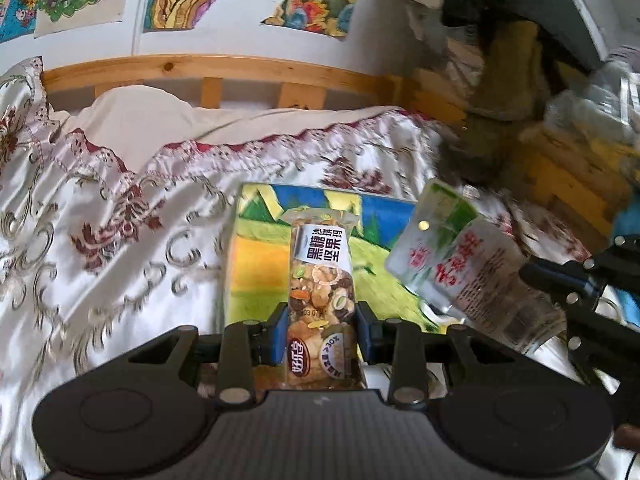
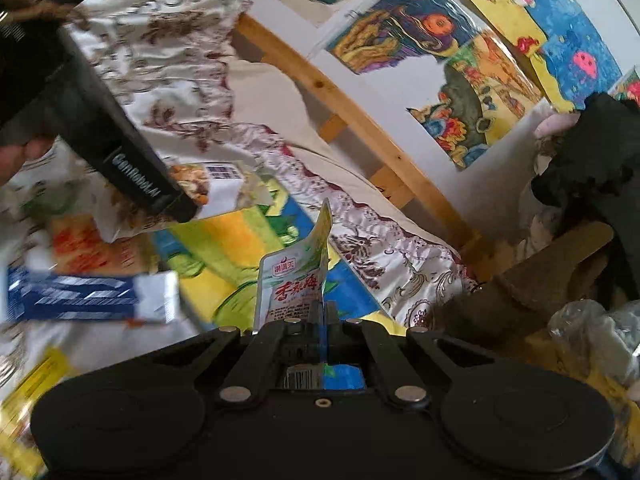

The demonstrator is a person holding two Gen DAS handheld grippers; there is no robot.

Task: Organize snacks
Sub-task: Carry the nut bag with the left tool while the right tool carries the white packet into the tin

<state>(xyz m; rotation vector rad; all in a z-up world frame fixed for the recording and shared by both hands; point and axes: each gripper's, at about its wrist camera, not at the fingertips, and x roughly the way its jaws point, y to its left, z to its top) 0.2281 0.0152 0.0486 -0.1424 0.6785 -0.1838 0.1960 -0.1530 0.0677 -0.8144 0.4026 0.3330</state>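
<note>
My left gripper [image 1: 322,326] is shut on a clear nut-bar packet [image 1: 321,280] that stands upright between its blue pads, lifted above a colourful painted sheet [image 1: 260,276] on the bed. My right gripper [image 2: 322,314] is shut on a thin white-and-green plum snack pouch [image 2: 294,286] with red lettering, held by its edge. In the left wrist view that same pouch [image 1: 452,256] hangs at the right from the right gripper's black fingers [image 1: 560,276]. In the right wrist view the left gripper's body [image 2: 120,152] crosses the upper left, with the nut-bar packet [image 2: 212,190] at its tip.
A blue-and-white packet [image 2: 92,298] and a yellow one [image 2: 36,384] lie at the left on the bed. A satin floral cover [image 1: 100,220] spreads over the bed before a wooden headboard [image 1: 208,70]. Dark clothing and plastic bags [image 1: 600,100] pile at the right.
</note>
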